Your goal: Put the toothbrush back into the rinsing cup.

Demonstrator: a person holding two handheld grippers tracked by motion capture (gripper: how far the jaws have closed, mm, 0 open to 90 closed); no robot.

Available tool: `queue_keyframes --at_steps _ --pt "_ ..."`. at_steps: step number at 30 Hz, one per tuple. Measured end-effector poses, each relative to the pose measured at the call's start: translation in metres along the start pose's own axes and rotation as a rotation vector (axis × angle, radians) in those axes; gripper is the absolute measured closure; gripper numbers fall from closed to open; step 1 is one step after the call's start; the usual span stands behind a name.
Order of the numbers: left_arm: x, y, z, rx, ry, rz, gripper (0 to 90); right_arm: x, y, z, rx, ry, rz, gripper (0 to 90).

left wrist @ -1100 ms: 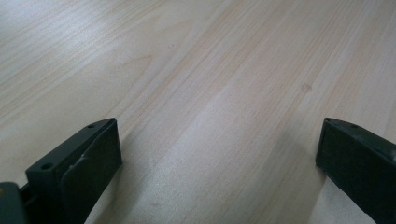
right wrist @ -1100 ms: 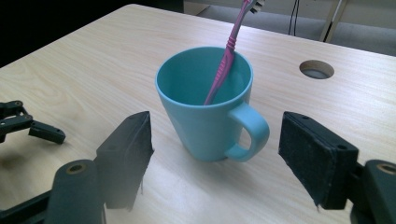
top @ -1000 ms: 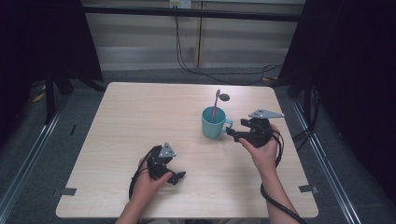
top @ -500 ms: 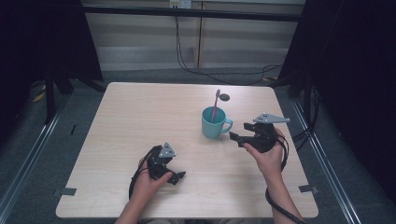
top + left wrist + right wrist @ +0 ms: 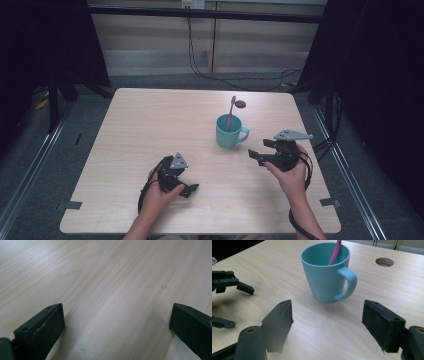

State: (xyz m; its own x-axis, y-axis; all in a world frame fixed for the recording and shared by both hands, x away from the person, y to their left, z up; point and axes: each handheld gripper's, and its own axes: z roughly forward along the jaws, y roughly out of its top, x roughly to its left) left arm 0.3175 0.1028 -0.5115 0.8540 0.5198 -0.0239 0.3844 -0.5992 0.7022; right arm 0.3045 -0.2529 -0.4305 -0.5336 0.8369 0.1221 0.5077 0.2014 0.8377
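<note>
A blue cup [image 5: 229,132] stands upright on the wooden table [image 5: 150,120], a bit past the middle and toward the right side. Its handle sticks out to the right in the high view. A pink stick [image 5: 230,111] stands in the cup and leans on the rim, with its top poking out above it. Just behind the cup there is a small round hole [image 5: 240,104] in the table. The right gripper [image 5: 260,155] is near the cup, on its right and a little closer to the person, but it does not touch it. Its jaws are wide apart with nothing between them, and they point at the cup. In the right gripper view the cup [image 5: 325,272] sits between and beyond the two black jaws, with its handle on the right side. The left gripper [image 5: 189,189] lies low on the table near the front edge, well apart from the cup. Its jaws are wide apart too, and in the left gripper view there is bare wood between them. A hand [image 5: 159,195] holds it.
</note>
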Motion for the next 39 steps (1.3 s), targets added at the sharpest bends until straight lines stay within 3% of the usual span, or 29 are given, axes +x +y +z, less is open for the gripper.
queue_keyframes --at_steps 10,39 --pt "0.000 0.000 0.000 -0.001 0.000 -0.001 0.0 -0.001 -0.016 -0.003 0.030 -0.018 -0.024 23.3" --pt "0.000 0.000 0.000 0.000 0.000 0.000 0.0 0.002 -0.061 0.000 0.128 -0.012 -0.052 21.0"
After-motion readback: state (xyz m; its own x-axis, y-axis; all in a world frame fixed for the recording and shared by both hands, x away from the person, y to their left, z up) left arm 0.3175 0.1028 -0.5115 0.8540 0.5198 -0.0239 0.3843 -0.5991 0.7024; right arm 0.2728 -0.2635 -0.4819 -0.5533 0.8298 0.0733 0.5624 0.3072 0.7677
